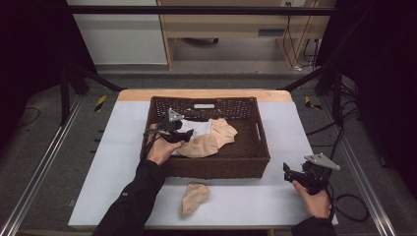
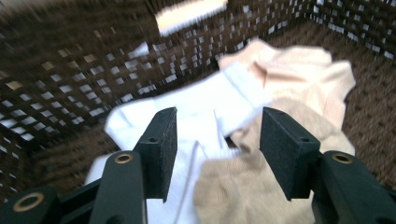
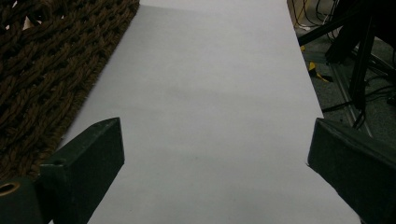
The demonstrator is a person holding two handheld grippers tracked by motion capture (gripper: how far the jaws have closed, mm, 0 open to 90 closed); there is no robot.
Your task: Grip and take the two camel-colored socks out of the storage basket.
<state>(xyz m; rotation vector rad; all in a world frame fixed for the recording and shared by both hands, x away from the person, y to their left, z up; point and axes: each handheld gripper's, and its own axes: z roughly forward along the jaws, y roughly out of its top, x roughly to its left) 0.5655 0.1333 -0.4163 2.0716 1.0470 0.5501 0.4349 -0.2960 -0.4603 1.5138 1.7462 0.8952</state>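
Three socks (image 1: 209, 137) lie in one basket (image 1: 216, 164), one sock (image 1: 193, 197) outside — left hand-held gripper (image 2: 217, 140) and right hand-held gripper (image 3: 215, 158) both gape empty.

Black long sleeves, black left gripper (image 1: 183, 135) and right gripper (image 1: 290, 173), grey 3-cornered top plates, brass rivets, trailing black cable

White sock (image 2: 196, 109) and 2 beige socks (image 2: 252, 182) heaped inside the basket (image 1: 216, 164)

The basket's (image 2: 70, 70) weave smears with motion blur in the left gripper view. The white sock (image 2: 196, 116) lies partly under the tan sock (image 2: 243, 186), whose lower part the picture's edge cuts off, perhaps folded.
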